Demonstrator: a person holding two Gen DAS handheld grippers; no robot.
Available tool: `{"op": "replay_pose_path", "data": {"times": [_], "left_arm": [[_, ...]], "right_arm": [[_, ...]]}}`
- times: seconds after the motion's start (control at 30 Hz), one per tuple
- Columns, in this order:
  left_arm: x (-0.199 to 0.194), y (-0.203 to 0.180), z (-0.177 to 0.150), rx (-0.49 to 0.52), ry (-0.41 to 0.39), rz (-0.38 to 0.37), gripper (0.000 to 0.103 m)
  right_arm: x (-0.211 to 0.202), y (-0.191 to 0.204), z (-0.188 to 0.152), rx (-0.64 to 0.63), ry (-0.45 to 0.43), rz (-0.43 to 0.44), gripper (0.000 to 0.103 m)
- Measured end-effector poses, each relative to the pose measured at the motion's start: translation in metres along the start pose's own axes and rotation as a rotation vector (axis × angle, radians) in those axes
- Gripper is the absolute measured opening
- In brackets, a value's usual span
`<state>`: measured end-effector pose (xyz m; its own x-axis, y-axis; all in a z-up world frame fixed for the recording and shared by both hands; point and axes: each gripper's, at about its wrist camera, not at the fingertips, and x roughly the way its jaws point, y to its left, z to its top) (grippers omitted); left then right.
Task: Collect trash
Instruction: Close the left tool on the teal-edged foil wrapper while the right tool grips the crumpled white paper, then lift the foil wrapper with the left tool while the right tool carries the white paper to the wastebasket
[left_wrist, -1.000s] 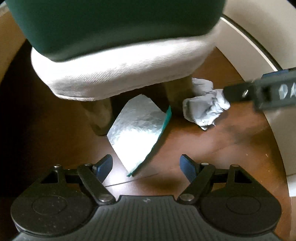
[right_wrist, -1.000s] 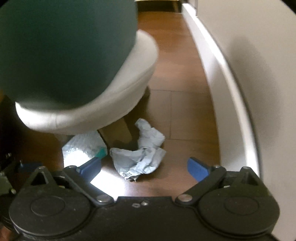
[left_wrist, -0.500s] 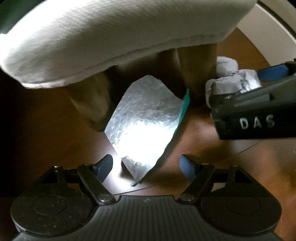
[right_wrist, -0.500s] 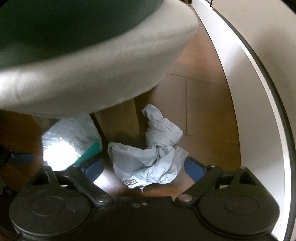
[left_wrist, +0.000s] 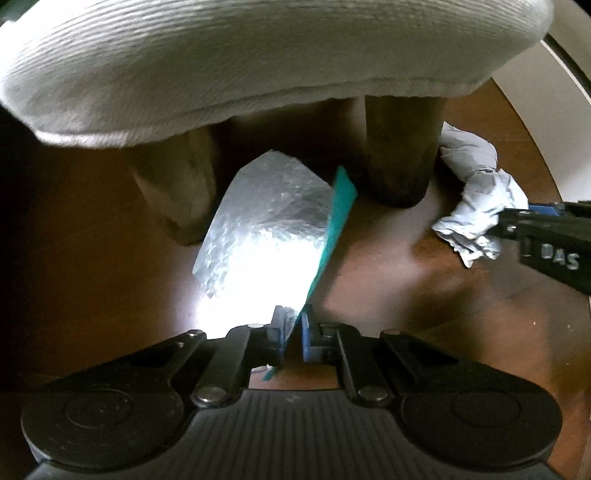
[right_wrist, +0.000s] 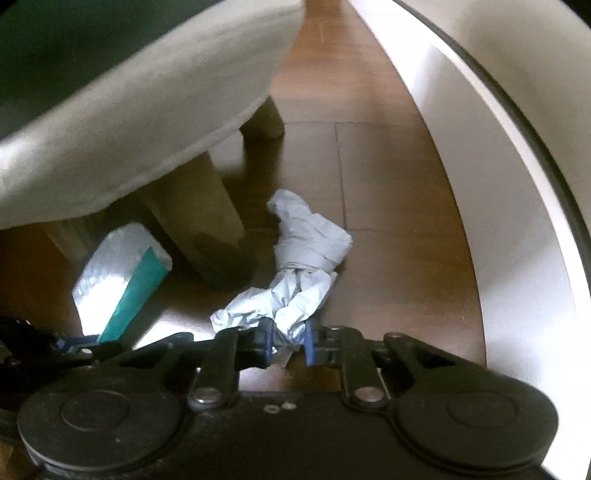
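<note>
Both grippers clamped: left gripper (left_wrist: 293, 332) on foil wrapper (left_wrist: 266, 229), right gripper (right_wrist: 290, 341) on crumpled paper (right_wrist: 303, 273).

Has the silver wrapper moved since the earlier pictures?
Yes. The silver wrapper, flat on the floor before, now tilts up, its near end lifted in the left tongs, beside the chair leg.

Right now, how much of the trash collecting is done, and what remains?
Both pieces are gripped. The left gripper pinches the silver foil wrapper with teal edge; the right gripper pinches the crumpled pale paper. Both remain low beside the chair leg. Lifting and disposal are left; no bin shows.
</note>
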<state>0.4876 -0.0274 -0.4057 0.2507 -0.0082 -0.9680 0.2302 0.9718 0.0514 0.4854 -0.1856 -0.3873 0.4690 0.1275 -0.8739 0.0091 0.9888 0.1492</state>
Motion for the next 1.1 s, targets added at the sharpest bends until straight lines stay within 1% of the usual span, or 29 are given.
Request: {"op": "replay_pose_path", "data": {"times": [0.1, 0.2, 0.33, 0.43, 0.5, 0.53, 0.63, 0.73, 0.9, 0.97, 1.03, 1.1], "left_arm": [[-0.005, 0.004, -0.005, -0.011, -0.007, -0.006, 0.005], [-0.014, 0.007, -0.012, -0.020, -0.014, -0.010, 0.004], [-0.024, 0.011, -0.020, -0.050, 0.004, -0.034, 0.003], [-0.037, 0.012, -0.024, -0.040, -0.004, -0.048, 0.003], [-0.042, 0.012, -0.027, -0.046, -0.011, -0.066, 0.002], [-0.046, 0.014, -0.028, -0.061, -0.011, -0.076, 0.002], [-0.053, 0.023, -0.028, -0.133, 0.037, -0.121, 0.002], [-0.065, 0.024, -0.030, -0.123, 0.031, -0.101, 0.002], [-0.108, 0.015, -0.033, -0.082, -0.009, -0.082, 0.002], [-0.126, 0.013, -0.038, -0.080, -0.023, -0.091, 0.002], [-0.150, 0.012, -0.031, -0.069, -0.051, -0.088, 0.002], [-0.176, 0.012, -0.025, -0.072, -0.088, -0.097, 0.002]], "right_arm": [[-0.010, -0.007, -0.009, 0.032, -0.025, -0.009, 0.012], [-0.022, -0.013, -0.019, 0.074, -0.051, 0.002, 0.011], [-0.049, -0.019, -0.033, 0.118, -0.080, 0.015, 0.010], [-0.071, -0.019, -0.046, 0.108, -0.095, 0.006, 0.010], [-0.086, -0.020, -0.054, 0.111, -0.103, 0.016, 0.010], [-0.094, -0.021, -0.059, 0.116, -0.107, 0.017, 0.010], [-0.115, -0.025, -0.067, 0.157, -0.104, 0.044, 0.009], [-0.137, -0.025, -0.074, 0.158, -0.102, 0.054, 0.009], [-0.182, -0.018, -0.076, 0.141, -0.129, 0.069, 0.009], [-0.196, -0.017, -0.074, 0.136, -0.139, 0.067, 0.009], [-0.211, -0.013, -0.069, 0.118, -0.162, 0.082, 0.009], [-0.229, -0.009, -0.063, 0.081, -0.193, 0.077, 0.009]]}}
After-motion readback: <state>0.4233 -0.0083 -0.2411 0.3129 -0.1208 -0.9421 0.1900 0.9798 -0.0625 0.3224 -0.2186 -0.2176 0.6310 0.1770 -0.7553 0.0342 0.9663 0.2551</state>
